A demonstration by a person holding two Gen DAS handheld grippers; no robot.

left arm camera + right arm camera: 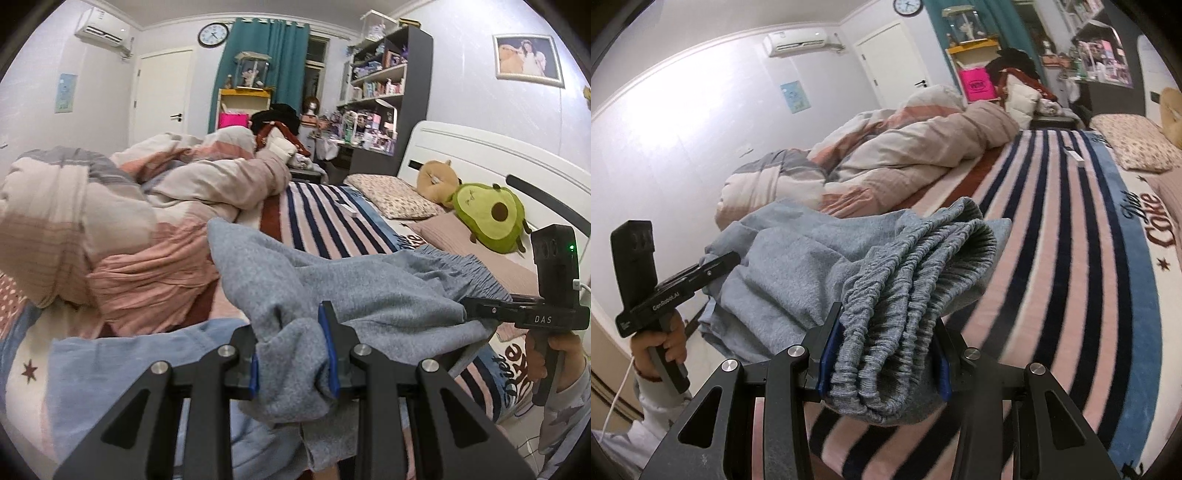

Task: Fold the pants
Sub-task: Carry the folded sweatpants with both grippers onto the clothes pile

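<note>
The grey pants (332,280) hang stretched between my two grippers above the bed. My left gripper (291,354) is shut on a bunched fold of the leg fabric. It also shows at the left of the right wrist view (727,260), clamped on the cloth. My right gripper (882,354) is shut on the gathered elastic waistband (908,273). It appears at the right of the left wrist view (465,306), gripping the waistband end. The pants (798,266) sag in the middle.
A striped blanket (1052,229) covers the bed below. A rumpled pink and grey duvet (110,229) is piled at the far left side. An avocado plush (487,214), a brown plush (437,177) and pillows lie by the white headboard (480,155). Shelves (384,92) stand behind.
</note>
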